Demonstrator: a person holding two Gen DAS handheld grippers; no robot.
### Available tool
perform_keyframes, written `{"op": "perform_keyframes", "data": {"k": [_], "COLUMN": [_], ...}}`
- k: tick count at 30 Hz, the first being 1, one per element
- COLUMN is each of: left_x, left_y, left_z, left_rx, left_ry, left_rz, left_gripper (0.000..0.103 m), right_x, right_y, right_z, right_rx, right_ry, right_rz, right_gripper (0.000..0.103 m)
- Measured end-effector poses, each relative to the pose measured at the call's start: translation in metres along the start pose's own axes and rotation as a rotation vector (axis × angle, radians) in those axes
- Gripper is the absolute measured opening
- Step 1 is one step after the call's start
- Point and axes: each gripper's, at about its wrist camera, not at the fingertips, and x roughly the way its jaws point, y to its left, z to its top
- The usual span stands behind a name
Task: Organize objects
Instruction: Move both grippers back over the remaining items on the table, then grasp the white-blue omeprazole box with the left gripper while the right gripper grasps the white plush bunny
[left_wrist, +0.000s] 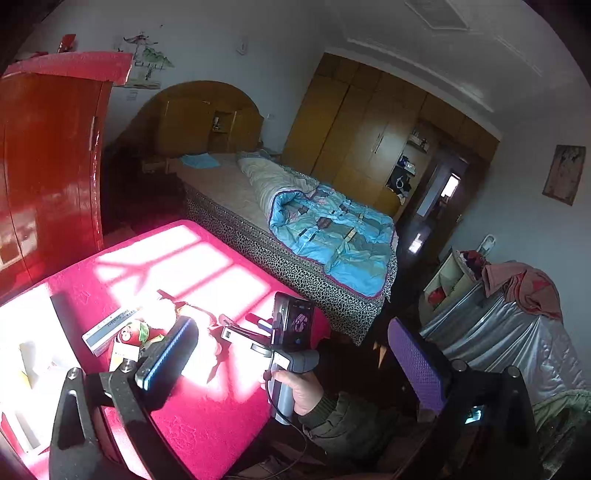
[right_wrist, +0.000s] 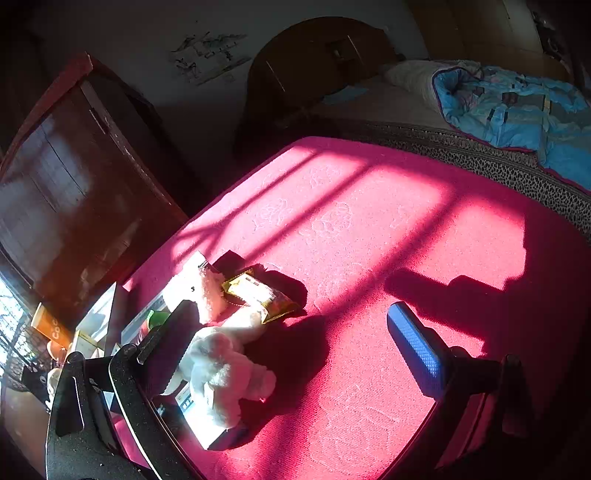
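A pink-clothed table (right_wrist: 369, 229) carries a heap of small things at its left side: a white plush toy (right_wrist: 225, 365), a yellow snack packet (right_wrist: 258, 291), a long white box (left_wrist: 110, 326) and a red and green apple toy (left_wrist: 138, 332). My right gripper (right_wrist: 295, 347) is open and empty, low over the table, its left finger beside the plush toy. It also shows in the left wrist view (left_wrist: 240, 332), held in a hand. My left gripper (left_wrist: 291, 354) is open and empty, raised above the table's near edge.
A red wooden cabinet (left_wrist: 48, 166) stands left of the table. A bed (left_wrist: 258, 214) with a blue quilt (left_wrist: 332, 236) lies behind it. A white tray (left_wrist: 22, 354) with boxes sits at the table's left end. A cloth-covered pile (left_wrist: 498, 325) is at right.
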Motion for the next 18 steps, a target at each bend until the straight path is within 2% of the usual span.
{"op": "perform_keyframes", "data": {"k": [3,6,8,11,14,18], "left_x": [0.0,0.0,0.0,0.013,0.044,0.086], "left_y": [0.005,0.014,0.027,0.069,0.122,0.184], "left_z": [-0.004,-0.004,-0.004,-0.012,-0.031,-0.072], "left_rx": [-0.014,-0.047,-0.051,-0.107,-0.146,-0.174], "left_ry": [0.019,0.048,0.012,-0.029,0.032,0.09], "left_rz": [0.028,-0.004,0.031,0.074,0.138,0.274], "left_gripper": [0.103,0.103,0.103,0.103,0.103,0.103], "right_x": [-0.001,-0.003,-0.003,-0.002,0.003,0.016], "right_y": [0.0,0.001,0.003,0.009,0.023,0.039], "right_z": [0.0,0.001,0.001,0.002,0.0,-0.006], "right_rx": [0.003,-0.003,-0.009,-0.04,-0.111,-0.19], "right_ry": [0.001,-0.009,-0.011,0.001,0.034,0.095], "right_rz": [0.003,0.005,0.006,0.024,0.058,0.093], "right_gripper": [0.103,0.103,0.103,0.103,0.103,0.103]}}
